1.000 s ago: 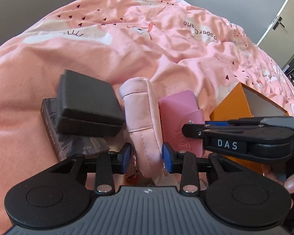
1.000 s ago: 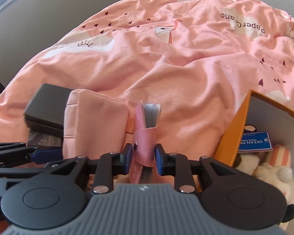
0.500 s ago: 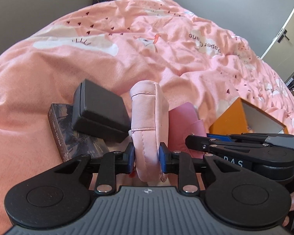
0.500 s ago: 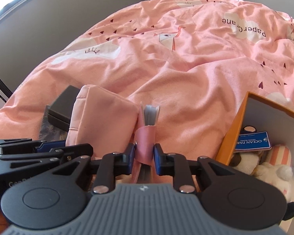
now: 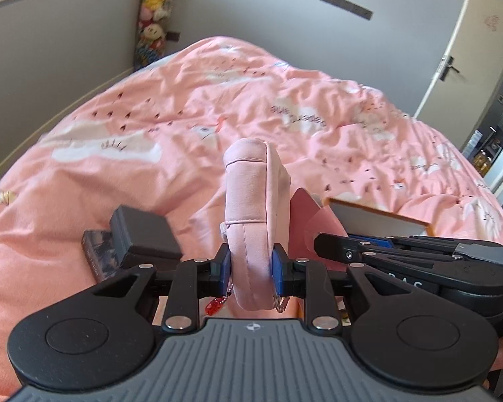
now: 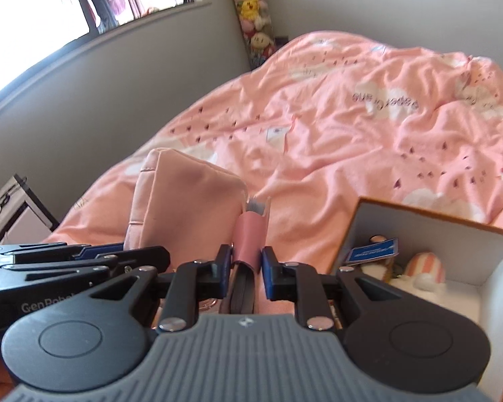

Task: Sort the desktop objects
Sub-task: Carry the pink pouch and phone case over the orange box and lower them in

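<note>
- A pink duvet (image 5: 191,140) printed with clouds and small dark hearts covered the bed.
- Plush toys (image 6: 255,10) were stacked in the room's corner beyond the bed's far edge.
- A window (image 6: 50,3) sat in the grey wall.
- A white door (image 5: 466,53) stood past the bed's right edge.

Black fingers (image 5: 285,269), blue pads, silver screws.

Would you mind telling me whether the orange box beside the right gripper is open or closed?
Open. The orange box has no lid on it, and the right wrist view looks straight into its white interior, where a blue tag and plush toys lie.
</note>
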